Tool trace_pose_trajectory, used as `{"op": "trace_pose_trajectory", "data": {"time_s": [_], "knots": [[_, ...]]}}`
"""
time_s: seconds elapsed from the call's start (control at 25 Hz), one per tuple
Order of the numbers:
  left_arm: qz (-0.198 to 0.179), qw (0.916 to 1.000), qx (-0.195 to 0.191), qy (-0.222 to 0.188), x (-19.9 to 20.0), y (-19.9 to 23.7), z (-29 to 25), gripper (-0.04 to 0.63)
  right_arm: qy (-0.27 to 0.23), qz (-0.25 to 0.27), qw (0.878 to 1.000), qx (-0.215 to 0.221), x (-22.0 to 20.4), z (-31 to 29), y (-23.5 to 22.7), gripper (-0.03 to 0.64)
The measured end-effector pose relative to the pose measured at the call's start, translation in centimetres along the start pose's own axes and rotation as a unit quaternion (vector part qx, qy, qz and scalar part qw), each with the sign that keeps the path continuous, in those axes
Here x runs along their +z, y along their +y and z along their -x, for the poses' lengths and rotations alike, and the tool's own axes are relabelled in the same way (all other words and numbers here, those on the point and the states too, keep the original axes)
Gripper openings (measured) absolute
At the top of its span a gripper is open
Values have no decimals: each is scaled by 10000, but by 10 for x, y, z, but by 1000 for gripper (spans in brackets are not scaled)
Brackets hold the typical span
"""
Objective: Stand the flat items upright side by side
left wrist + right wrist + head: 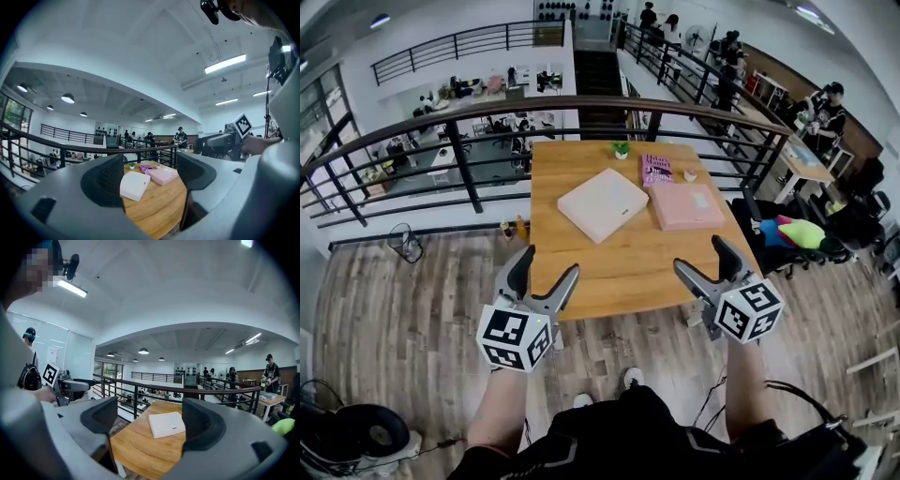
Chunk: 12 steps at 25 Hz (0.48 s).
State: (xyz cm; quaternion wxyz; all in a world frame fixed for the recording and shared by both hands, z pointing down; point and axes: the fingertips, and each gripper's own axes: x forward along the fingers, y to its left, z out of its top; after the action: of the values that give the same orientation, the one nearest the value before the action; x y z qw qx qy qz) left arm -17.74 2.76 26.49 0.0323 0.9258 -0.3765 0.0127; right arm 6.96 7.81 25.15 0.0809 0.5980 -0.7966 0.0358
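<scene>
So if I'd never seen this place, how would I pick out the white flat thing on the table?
Find the wooden table that stands beside the black railing. Near its middle lies the flat white item, turned cornerwise to the table's edges. It is the only white one: the pale pink one beside it lies squarer, and the small magenta book is patterned.

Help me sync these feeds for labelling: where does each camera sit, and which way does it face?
Head view: on the person's head, facing steeply down at the wooden table; shows left gripper, right gripper, forearms.
Left gripper view: on that gripper, facing along open jaws across the table; right gripper shows.
Right gripper view: mirrored; left gripper shows.
Shared: all see the white box.
</scene>
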Motion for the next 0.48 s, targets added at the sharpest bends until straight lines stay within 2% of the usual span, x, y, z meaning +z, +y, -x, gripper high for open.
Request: {"op": "trace_pose_trajectory", "data": {"time_s": [0.32, 0.48], "knots": [[-110, 9987, 439, 221, -2, 21, -25, 354, -134, -112, 9994, 311, 0, -49, -37, 426], [-49, 9972, 679, 307, -2, 36, -62, 354, -171, -11, 9983, 553, 4, -89, -71, 426]]}}
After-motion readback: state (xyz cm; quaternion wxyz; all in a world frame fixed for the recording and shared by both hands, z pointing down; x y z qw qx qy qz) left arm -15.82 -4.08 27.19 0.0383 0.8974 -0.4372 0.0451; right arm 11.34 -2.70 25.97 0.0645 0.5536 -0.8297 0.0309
